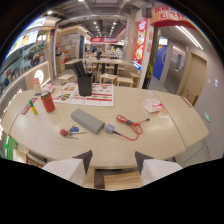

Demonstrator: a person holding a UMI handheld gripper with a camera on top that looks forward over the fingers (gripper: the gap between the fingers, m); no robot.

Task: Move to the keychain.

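— Where is the gripper (114,159) right now?

— It hovers at the near edge of the wooden bench (165,135), looking along the bench top from above. Its two dark fingertips (85,159) point forward and stand spread apart, with nothing between them but bare bench edge.

— And the keychain?

— The keychain (69,132) lies flat on the bench, ahead of the fingers and off to their left, well apart from them. It shows a red round piece and a blue one with a bit of metal beside them.

— What lies around it?

— Just to its right sits a grey rectangular case (87,121), set at a slant. A small grey plug (109,128) touches the case's far-right end, and a red cable (129,126) loops away from it. Further back on the left stands a red can (48,101), with a yellow-green marker (33,107) beside it. A black holder of chopsticks (84,82) stands upright on a printed menu sheet (86,94) at the far side. A packet of tissues (154,106) rests toward the right.

— Any hand visible?

— No, only the fingers show.
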